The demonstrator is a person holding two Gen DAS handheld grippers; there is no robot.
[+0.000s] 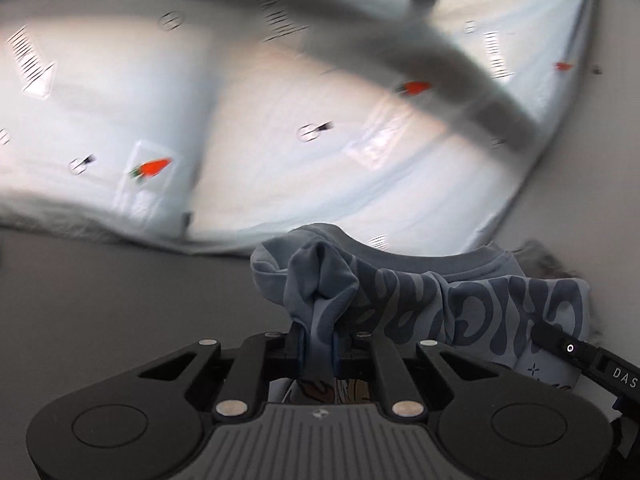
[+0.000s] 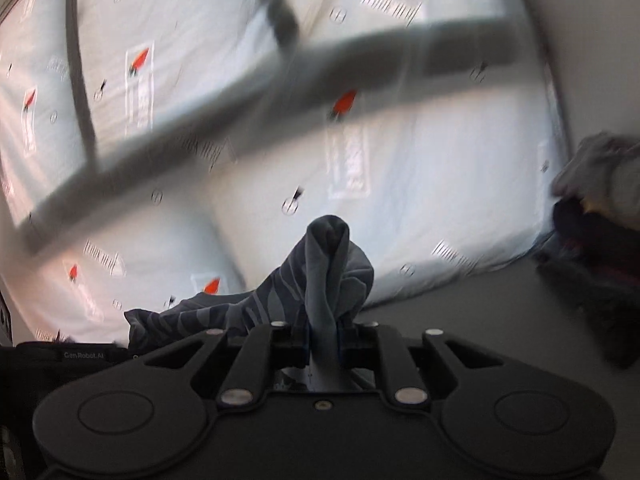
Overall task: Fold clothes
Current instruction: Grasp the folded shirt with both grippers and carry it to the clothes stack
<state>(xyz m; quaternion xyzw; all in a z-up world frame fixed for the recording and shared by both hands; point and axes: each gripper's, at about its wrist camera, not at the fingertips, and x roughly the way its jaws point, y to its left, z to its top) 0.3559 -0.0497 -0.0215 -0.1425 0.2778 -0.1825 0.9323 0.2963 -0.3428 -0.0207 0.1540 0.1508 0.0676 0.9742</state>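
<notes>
bunching soft blue-grey printed shirt — pinched in both jaws.

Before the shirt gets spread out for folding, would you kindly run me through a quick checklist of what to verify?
1. Left gripper shut on the shirt: ok, fabric bunched between the pads.
2. Right gripper shut on the shirt: ok, a fold stands up between the pads.
3. Each grip on a matching corner or shoulder: cannot tell, only bunched cloth shows.
4. Shirt hanging free, untwisted: cannot tell, it is crumpled between the grippers.
5. Sheet free of other clothes where the shirt would land: ok in view.
6. Clothes pile clear of the shirt: ok, it sits off at the sheet's edge.
</notes>
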